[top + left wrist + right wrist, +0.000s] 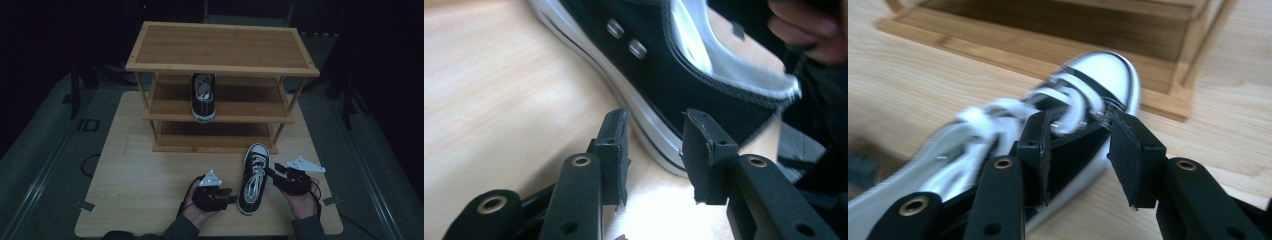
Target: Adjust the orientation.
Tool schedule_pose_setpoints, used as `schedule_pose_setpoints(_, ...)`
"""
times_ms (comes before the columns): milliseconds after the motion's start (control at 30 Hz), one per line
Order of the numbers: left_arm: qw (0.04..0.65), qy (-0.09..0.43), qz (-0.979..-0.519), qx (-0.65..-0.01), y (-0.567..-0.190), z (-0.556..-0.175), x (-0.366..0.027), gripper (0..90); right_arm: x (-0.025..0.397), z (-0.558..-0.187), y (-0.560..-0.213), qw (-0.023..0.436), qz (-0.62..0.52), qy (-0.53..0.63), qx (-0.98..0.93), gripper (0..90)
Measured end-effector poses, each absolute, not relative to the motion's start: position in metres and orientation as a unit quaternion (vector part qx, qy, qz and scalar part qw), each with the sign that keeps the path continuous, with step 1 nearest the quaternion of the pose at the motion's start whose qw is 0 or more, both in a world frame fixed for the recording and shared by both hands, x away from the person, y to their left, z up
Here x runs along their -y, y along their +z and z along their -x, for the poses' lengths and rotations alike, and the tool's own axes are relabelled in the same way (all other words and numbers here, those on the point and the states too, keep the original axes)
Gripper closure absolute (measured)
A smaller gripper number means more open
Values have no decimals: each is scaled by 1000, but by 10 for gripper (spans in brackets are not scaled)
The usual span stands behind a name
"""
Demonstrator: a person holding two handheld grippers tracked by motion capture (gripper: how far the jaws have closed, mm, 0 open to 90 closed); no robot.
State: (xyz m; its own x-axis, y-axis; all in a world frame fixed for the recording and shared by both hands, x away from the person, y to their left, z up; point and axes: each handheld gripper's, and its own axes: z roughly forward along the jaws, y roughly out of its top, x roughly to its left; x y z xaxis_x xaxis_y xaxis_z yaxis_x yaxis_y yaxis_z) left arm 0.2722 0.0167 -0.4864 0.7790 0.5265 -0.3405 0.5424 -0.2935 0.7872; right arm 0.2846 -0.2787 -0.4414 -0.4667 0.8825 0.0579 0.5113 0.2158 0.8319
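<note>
A black sneaker with white laces and toe cap [253,179] lies on the wooden table in front of the rack, toe toward the rack. My left gripper [226,195] sits just left of its heel, open, jaws pointing at the white sole [644,120]. My right gripper [273,175] is at the shoe's right side near the laces [1068,107], open, with the shoe's upper between and beyond its jaws. A matching sneaker [204,96] stands on the middle shelf of the wooden shoe rack [220,47].
The rack's bottom shelf [215,131] stands bare just beyond the shoe's toe. The wooden table [140,175] has free room at the left. Dark floor surrounds the table, and tape tabs mark its front corners.
</note>
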Motion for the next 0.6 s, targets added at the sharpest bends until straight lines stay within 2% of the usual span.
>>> schedule_pose_setpoints(267,515,47,-761,-391,-470,-291,-72,614,259,-270,-431,198,-452,427,-758,601)
schedule_pose_setpoints(500,523,88,-719,-448,-461,-304,-124,610,255,-270,-445,167,-481,391,-767,743)
schedule_pose_setpoints(600,522,97,-705,-469,-462,-308,-140,609,256,-272,-446,159,-489,386,-766,726)
